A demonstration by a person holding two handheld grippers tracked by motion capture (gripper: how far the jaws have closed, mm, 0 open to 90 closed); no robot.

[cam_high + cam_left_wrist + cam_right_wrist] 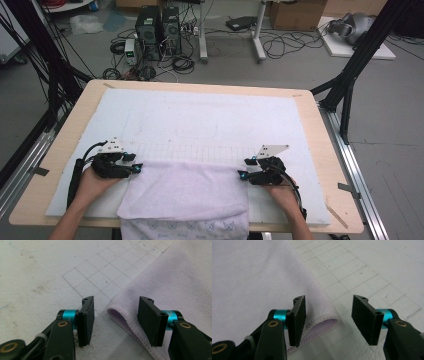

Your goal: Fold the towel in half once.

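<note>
Both hand-held black two-jaw grippers sit at the far corners of a pale lilac terry-cloth towel, one at each side. Left gripper: jaws apart, gripping nothing. In the left gripper view the folded, stitched corner of the towel lies on the surface between the two black pads, closer to the right-hand pad; whether that pad touches the cloth cannot be told. Right gripper: jaws likewise apart and unloaded. In the right gripper view the towel corner, with its hemmed edge curled slightly, lies just beside and partly behind the left-hand pad, while the right-hand pad stands over bare mat.

Towel position: spread flat at the near middle of a white foam mat marked with a faint pencilled grid, its near end hanging over the front edge of the light wooden table. The hanging part shows a faint printed pattern. The far edge of the towel runs roughly straight between the two grippers.

A person's hands hold both tools, forearms entering from the near side.
</note>
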